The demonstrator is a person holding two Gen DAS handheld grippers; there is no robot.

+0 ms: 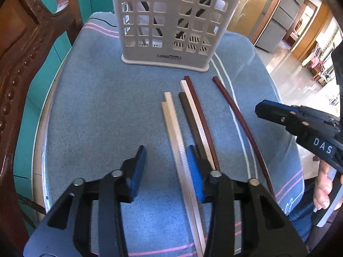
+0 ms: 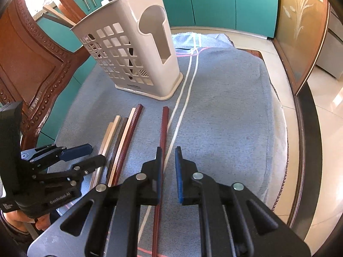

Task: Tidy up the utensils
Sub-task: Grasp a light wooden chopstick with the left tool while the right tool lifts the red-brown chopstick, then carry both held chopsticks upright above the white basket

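A white slotted utensil holder (image 1: 169, 21) (image 2: 133, 53) stands at the back of the blue towel (image 1: 96, 107), with dark sticks inside it. Several chopsticks lie in front of it: two white ones (image 1: 171, 117), a brown, white and dark red group (image 1: 193, 111) (image 2: 122, 141), and a lone dark red chopstick (image 1: 235, 115) (image 2: 164, 128). My left gripper (image 1: 167, 168) (image 2: 94, 155) is low over the towel and open; the white pair runs between its jaws beside the right pad, untouched. My right gripper (image 2: 168, 165) (image 1: 263, 109) hovers beside the lone red chopstick, almost closed, with nothing in the narrow gap.
A carved wooden chair back (image 1: 21, 64) rises on the left, close to the holder. Teal cabinets (image 2: 214, 0) stand behind. The towel drapes over a rounded table edge (image 2: 285, 150), with tiled floor beyond on the right. A person's hand (image 1: 321, 188) holds the right gripper.
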